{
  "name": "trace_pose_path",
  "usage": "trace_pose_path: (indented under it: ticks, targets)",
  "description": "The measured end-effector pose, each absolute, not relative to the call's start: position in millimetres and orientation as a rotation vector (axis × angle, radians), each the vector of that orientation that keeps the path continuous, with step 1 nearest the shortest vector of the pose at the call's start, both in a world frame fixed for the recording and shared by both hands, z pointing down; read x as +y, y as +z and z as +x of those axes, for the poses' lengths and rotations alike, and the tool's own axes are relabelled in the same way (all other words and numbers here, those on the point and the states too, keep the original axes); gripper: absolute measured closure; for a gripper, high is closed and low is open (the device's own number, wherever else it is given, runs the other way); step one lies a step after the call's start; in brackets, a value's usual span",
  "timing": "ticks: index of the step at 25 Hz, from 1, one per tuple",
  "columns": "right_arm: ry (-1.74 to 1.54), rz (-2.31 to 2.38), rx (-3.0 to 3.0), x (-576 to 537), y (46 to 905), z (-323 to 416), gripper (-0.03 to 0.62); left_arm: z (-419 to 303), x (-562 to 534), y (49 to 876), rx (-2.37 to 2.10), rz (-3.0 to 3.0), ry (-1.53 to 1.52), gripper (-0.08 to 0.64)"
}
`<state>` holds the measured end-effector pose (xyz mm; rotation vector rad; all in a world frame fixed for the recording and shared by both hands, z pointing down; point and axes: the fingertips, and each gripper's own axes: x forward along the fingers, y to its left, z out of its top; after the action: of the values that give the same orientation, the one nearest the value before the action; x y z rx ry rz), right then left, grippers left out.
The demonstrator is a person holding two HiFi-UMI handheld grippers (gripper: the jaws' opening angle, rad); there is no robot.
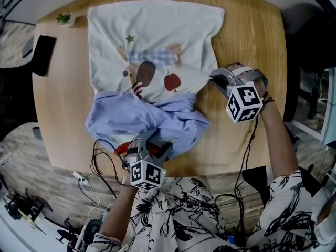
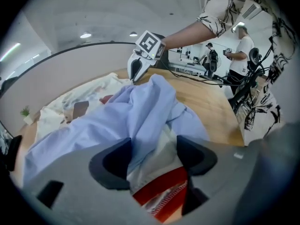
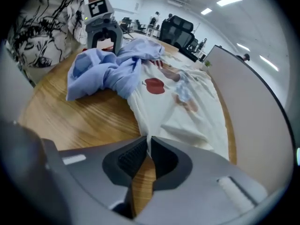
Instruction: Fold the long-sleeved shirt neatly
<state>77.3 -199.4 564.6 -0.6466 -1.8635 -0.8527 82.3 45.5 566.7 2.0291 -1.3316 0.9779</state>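
Round wooden table (image 1: 252, 62), with the long-sleeved shirt (image 1: 157, 35) spread print side up across the middle, blue sleeves (image 1: 157, 122) heaped at the near edge. Left gripper (image 2: 152, 156) clamped round that blue heap, right gripper (image 3: 147, 158) pinched shut on the shirt's cream side edge. By the left rim, a black phone (image 1: 43, 54) and a small plant (image 1: 64, 19).

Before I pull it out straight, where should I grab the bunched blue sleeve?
Take the blue sleeve by its right-hand end, lying low on the table, coming from the right; the middle is heaped and twisted, so a pinch there probably catches several layers.
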Motion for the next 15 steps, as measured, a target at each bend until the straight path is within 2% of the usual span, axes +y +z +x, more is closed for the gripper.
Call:
trace_pose_path:
  ticks: [5, 9, 15]
  targets:
    - [-0.655, -0.581, -1.952, -190.1, 549.0, 92.8, 0.399, 77.9, 52.7, 542.2, -1.348, 2.063, 0.955, 0.181]
    - [-0.355, -0.437, -2.148, -174.6, 515.8, 115.1, 0.365, 43.9, 75.1, 511.2, -1.445, 2.038, 0.955, 0.170]
    - [0.243, -0.114, -2.381, -129.9, 489.0, 150.9, 0.304, -78.6, 134.6, 491.2, -1.615, 1.806, 0.846, 0.150]
